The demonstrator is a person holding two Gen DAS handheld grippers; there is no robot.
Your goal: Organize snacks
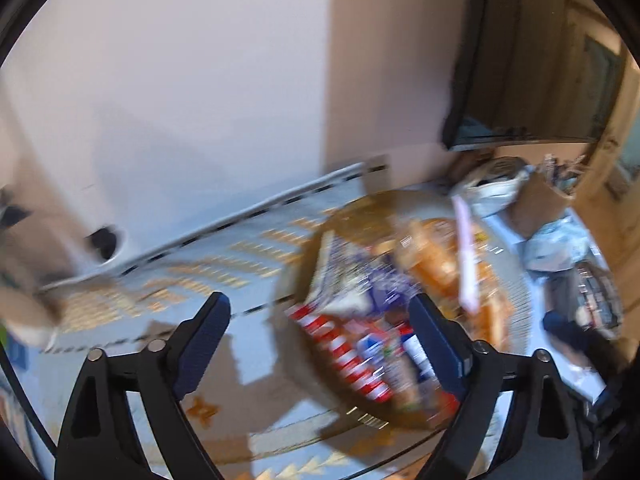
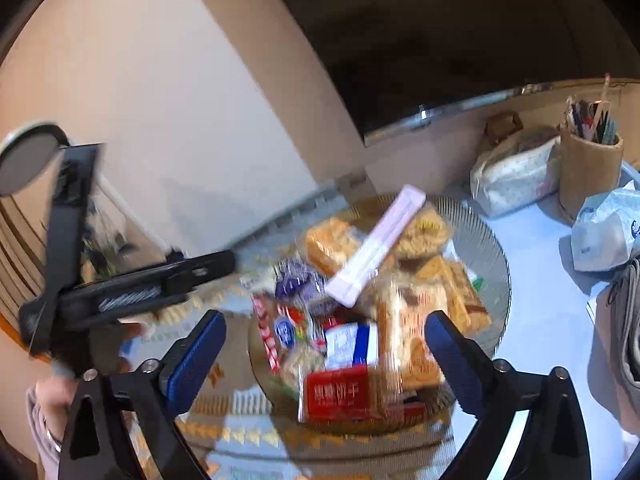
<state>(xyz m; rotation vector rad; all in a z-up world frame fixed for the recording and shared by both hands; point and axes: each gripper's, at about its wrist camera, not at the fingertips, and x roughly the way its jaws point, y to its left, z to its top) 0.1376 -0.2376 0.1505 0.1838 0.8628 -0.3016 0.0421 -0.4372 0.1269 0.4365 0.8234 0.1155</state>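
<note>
Motion blur smeared the snack packets (image 2: pixel 340 344) heaped in the glass bowl (image 2: pixel 490 248), labels mostly unreadable; left claw (image 1: pixel 320 312) and right claw (image 2: pixel 326 332) both spread, empty.

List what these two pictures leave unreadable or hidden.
- Left wrist view: snack packets in the glass plate are motion-blurred; labels unreadable.
- Right wrist view: the pink stick covers packets beneath it.
- Right wrist view: pen holder contents too small to identify.
</note>
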